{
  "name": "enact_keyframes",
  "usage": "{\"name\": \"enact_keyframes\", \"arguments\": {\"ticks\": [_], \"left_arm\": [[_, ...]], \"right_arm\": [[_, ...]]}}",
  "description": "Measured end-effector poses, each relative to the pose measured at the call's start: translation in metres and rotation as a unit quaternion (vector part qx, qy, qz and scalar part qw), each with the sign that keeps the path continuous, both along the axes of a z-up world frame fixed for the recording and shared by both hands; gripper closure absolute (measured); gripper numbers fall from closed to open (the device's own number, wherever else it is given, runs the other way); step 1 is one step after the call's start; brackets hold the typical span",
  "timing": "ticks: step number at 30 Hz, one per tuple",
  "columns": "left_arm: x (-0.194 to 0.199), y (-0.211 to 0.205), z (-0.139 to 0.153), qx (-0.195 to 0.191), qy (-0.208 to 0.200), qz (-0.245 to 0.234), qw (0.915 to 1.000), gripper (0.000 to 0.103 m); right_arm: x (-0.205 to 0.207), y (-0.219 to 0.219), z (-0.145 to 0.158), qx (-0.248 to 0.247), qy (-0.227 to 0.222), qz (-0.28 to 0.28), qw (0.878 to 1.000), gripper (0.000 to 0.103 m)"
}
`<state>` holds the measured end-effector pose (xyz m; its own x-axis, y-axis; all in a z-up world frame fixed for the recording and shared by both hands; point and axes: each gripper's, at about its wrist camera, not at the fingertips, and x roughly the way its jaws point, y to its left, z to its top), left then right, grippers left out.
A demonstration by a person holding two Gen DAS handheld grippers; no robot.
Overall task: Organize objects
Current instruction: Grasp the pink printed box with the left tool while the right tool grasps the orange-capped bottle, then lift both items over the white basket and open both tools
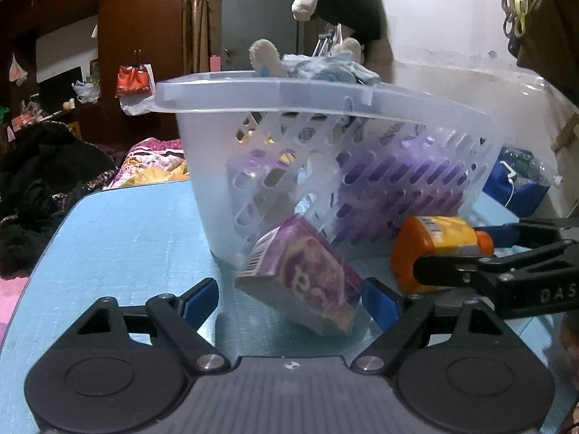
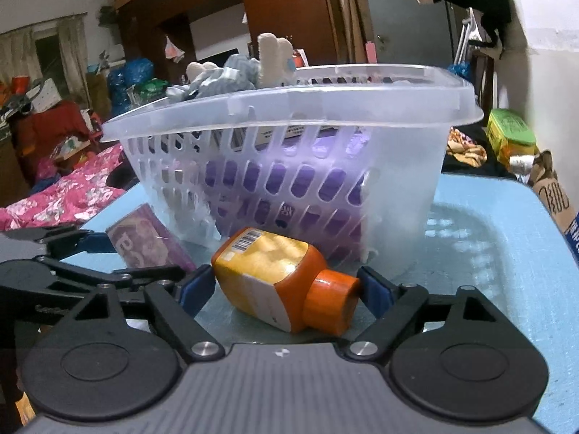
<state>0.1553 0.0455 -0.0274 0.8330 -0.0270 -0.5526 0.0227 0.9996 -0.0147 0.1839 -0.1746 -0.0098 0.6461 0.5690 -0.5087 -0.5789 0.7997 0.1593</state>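
A clear slotted plastic basket point(image 1: 325, 108) stands on the light blue table point(image 1: 126, 235), holding purple boxes and a soft toy with cloth on top. A purple box point(image 1: 304, 275) lies tilted against the basket's base, between the open fingers of my left gripper point(image 1: 289, 298). An orange bottle point(image 2: 278, 278) with a yellow label lies on its side between the open fingers of my right gripper point(image 2: 286, 289). The bottle point(image 1: 438, 246) and the right gripper point(image 1: 445, 249) also show in the left wrist view. The purple box point(image 2: 148, 242) shows at left in the right wrist view.
A bed with pink and floral bedding point(image 2: 61, 199) lies beyond the table's left edge. Dark clothes point(image 1: 36, 188) are piled at left. A green tin point(image 2: 510, 137) and a brown paper bag point(image 2: 553, 195) sit at the right. Wardrobes stand behind.
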Motion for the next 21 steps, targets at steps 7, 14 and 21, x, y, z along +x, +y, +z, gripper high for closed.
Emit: {"name": "enact_keyframes", "arguments": {"ticks": [7,14,21], "left_arm": [[-0.002,0.005,-0.001,-0.018,-0.001,-0.004,0.9998,0.03],[-0.019,0.007,0.003,-0.033,-0.056,-0.012,0.9978,0.03],[-0.04,0.006,0.011,-0.045,-0.132,-0.022,0.99,0.03]], "right_arm": [[-0.006,0.002,0.0,0.0,-0.004,0.007,1.0,0.016],[-0.023,0.001,0.004,0.008,-0.047,0.005,0.999,0.016],[-0.044,-0.026,0.02,0.063,-0.084,0.017,0.994,0.016]]}}
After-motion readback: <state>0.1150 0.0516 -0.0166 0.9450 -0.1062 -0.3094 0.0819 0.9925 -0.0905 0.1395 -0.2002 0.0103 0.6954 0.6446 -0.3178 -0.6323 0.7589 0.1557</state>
